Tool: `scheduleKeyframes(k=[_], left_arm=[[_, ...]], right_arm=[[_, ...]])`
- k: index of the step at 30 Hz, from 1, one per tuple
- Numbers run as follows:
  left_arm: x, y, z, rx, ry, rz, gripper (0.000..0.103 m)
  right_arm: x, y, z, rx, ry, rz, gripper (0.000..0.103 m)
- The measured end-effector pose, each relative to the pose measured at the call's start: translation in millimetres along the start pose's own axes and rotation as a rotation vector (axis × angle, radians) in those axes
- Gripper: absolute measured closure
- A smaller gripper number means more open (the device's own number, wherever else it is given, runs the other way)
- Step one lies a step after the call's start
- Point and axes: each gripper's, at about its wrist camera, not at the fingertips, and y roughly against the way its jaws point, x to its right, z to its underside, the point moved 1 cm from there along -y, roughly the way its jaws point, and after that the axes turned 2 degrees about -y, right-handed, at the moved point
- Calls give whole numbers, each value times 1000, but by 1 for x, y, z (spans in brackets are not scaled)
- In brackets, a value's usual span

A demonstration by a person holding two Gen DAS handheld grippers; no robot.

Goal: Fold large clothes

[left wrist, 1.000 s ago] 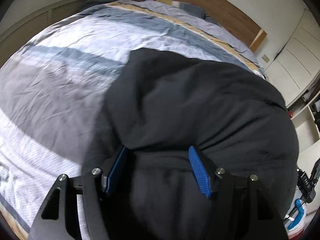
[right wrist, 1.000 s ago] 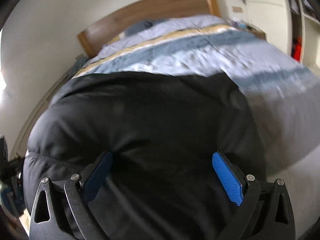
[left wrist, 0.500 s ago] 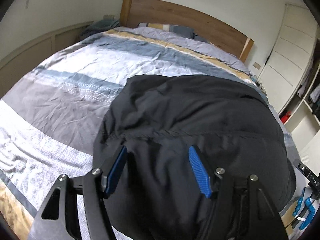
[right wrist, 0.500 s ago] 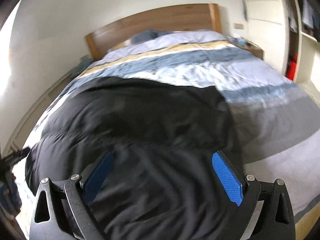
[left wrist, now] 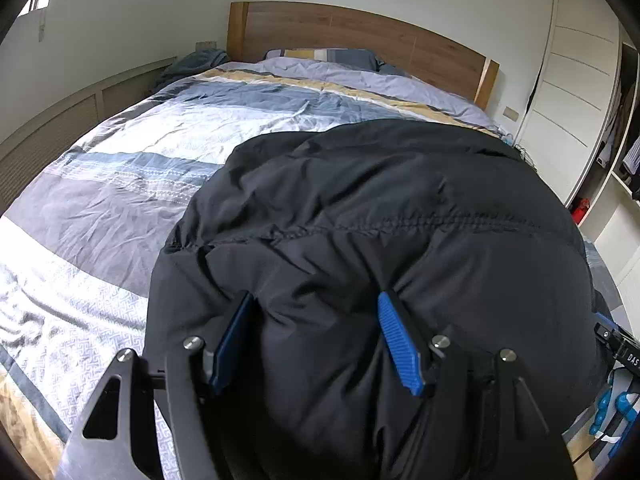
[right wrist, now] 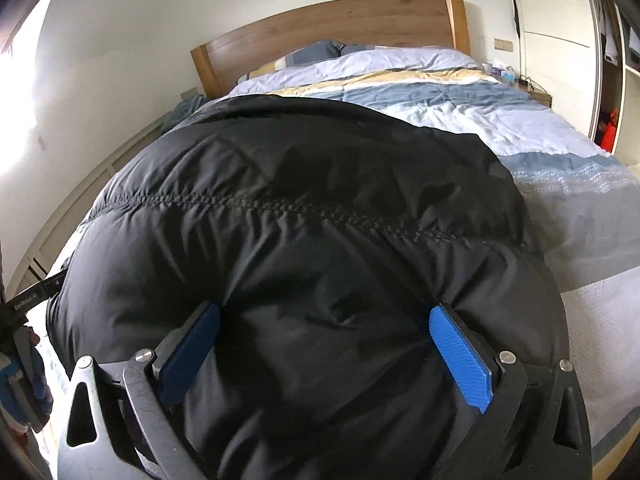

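**Puffy black jacket bunched in both tongs at the foot of the bed**

Nearest my cameras, the left gripper (left wrist: 316, 336) has its blue pads spread about half apart with a thick roll of the black padded jacket (left wrist: 380, 220) bulging between them; the right gripper (right wrist: 324, 344) stands wider, also packed with fabric. I think both are pinching the hem, though the padding hides the contact, so I can't tell how firm either bite is.

I judge the jacket light but bulky, soft and springy, with a slick shell that could slide off the pads. The quilted seam (right wrist: 280, 208) just ahead of the tongs looks the better hold, being flatter and thinner than the puffed panels.

Beyond the tongs the jacket spreads up the middle of the striped duvet (left wrist: 120, 184), starting at the foot edge of the bed and stopping well short of the pillows (left wrist: 328, 56) and wooden headboard (left wrist: 360, 32)
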Motion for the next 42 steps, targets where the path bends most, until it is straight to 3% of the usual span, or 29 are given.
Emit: scheduleKeyframes(k=[24, 29, 34, 42], left_arm=[[3, 4, 5, -29, -40, -34, 38], [-22, 31, -2, 11, 39, 72, 38], [-74, 45, -17, 36, 140, 92, 37], [-118, -11, -18, -102, 273, 230, 37]], right_arm=[[38, 21, 12, -56, -40, 54, 1], [47, 43, 12, -41, -60, 62, 1], [76, 67, 7, -15, -124, 70, 0], [123, 50, 4, -70, -300, -20, 0]])
